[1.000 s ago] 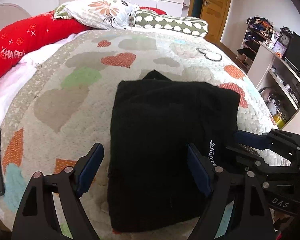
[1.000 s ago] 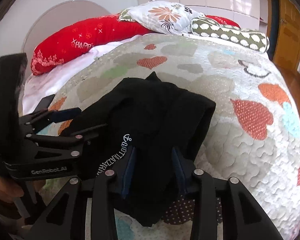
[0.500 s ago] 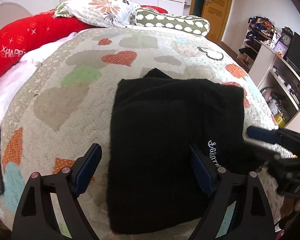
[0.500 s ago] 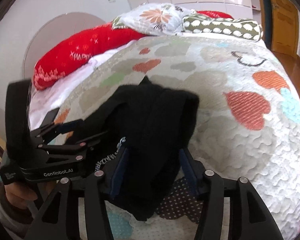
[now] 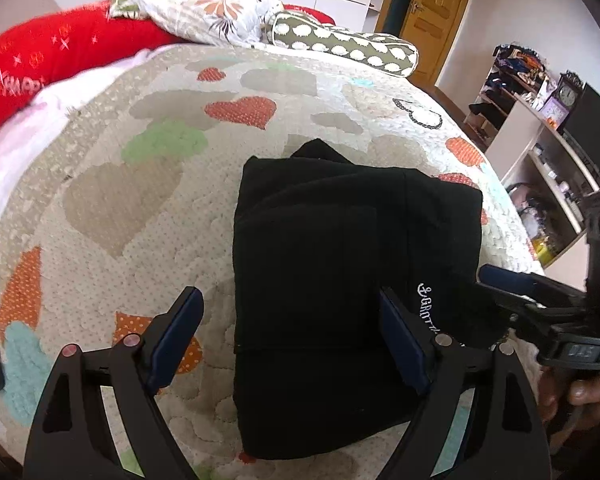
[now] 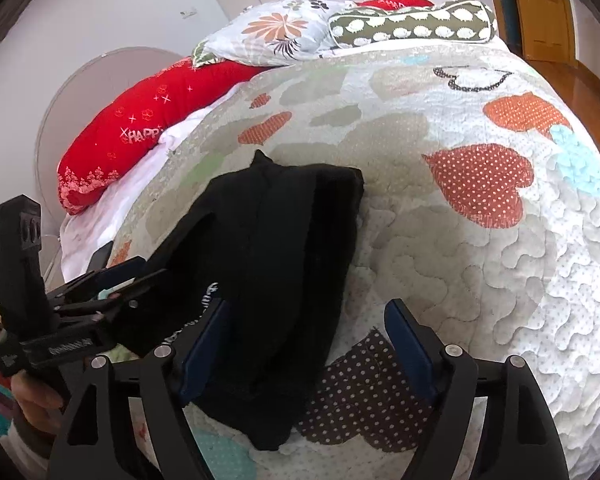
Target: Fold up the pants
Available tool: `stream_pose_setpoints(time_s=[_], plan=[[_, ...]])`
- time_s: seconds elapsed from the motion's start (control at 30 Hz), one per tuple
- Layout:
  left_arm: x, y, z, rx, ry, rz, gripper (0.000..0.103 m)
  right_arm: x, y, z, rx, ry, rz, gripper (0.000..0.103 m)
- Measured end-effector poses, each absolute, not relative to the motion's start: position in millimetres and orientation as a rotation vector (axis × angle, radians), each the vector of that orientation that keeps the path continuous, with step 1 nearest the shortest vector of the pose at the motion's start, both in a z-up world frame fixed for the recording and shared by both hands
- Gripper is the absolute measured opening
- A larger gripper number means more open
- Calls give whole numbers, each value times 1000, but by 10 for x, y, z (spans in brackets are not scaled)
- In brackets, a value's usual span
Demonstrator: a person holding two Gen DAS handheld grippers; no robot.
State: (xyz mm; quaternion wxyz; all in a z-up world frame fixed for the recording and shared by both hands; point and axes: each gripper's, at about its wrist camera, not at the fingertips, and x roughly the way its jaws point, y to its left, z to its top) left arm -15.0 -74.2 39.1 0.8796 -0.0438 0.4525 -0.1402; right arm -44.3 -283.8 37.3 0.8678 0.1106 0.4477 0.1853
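- bedroom with a bed (image 5: 112,184) under a quilted cover of orange, green and grey hearts; in the left wrist view a wooden door (image 5: 428,20) stands at the top right and cluttered shelves (image 5: 540,128) run down the right edge.
- pillows line the top of both views: a red one (image 6: 140,128) at left, a floral one (image 6: 276,32) in the middle, a green one with white spots (image 6: 412,24) to the right.
- black pants (image 5: 340,264) lie folded into a compact rectangle on the quilt at the centre of the left wrist view, white lettering (image 5: 430,308) near their right edge.
- left hand-held gripper (image 5: 290,340) is released, its blue-padded fingers spread wide above the near half of the pants, clasping nothing.
- right hand-held gripper (image 6: 308,348) is also released, fingers wide apart; the left finger is over the pants' near edge, the right finger over the quilt beside them.
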Motion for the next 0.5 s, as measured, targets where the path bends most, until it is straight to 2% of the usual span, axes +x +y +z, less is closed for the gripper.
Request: stream_pose_setpoints(time_s=[0.23,0.5], plan=[[-14,-520,331,-232,998,-356,89,-324,-2868,258,271,938,436,86],[10,-345,471,-262,938,-362,89,-189,-2837,217,283,935,471,89]])
